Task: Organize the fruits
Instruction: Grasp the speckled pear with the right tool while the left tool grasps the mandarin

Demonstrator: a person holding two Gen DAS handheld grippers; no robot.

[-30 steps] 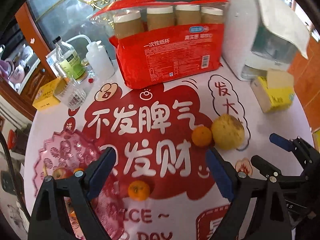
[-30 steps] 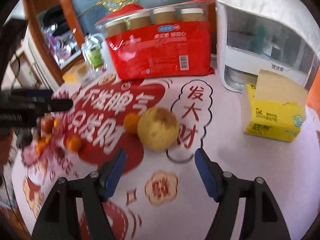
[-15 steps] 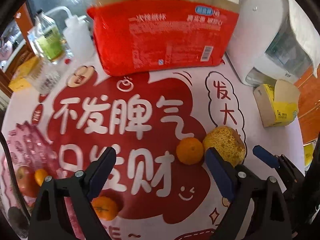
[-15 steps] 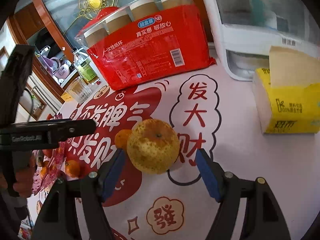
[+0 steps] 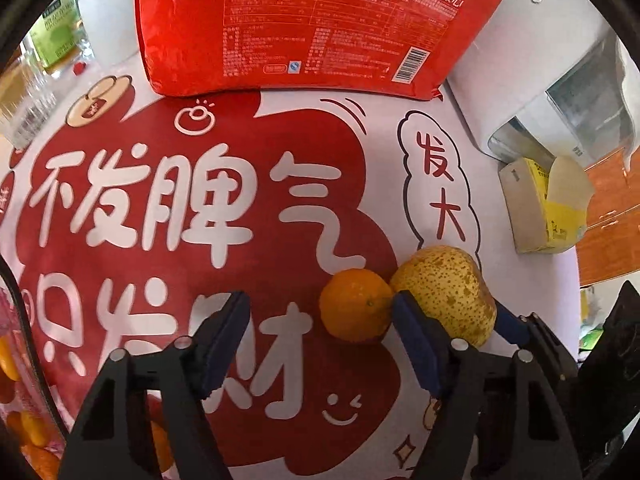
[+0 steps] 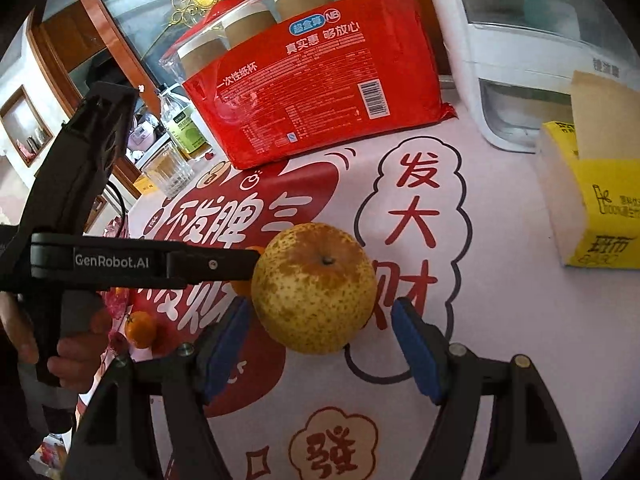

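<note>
Speckled yellow pear (image 6: 314, 288) sat between the wide-open right tool (image 6: 320, 344); left tool (image 5: 320, 344) gaped empty beside a tangerine (image 5: 354, 304)

Speckled rough-skinned pear (image 6: 314, 288), glossy plastic cup package (image 6: 316, 84), matt tablecloth (image 6: 500, 320)

**Table and what lies on it**

Covered by a white tablecloth (image 6: 500, 320) with red patches and big Chinese letters. Near the middle, a speckled pear (image 6: 316, 288) touching a small orange (image 5: 354, 304); another small orange (image 6: 140, 329) further left. At the back, a red pack of paper cups (image 6: 316, 92), beside it a white appliance (image 6: 520, 80). In front of this, a yellow tissue box (image 6: 600, 216). At back left, a clear glass (image 6: 168, 172), a bottle with green label (image 6: 184, 132).
</note>
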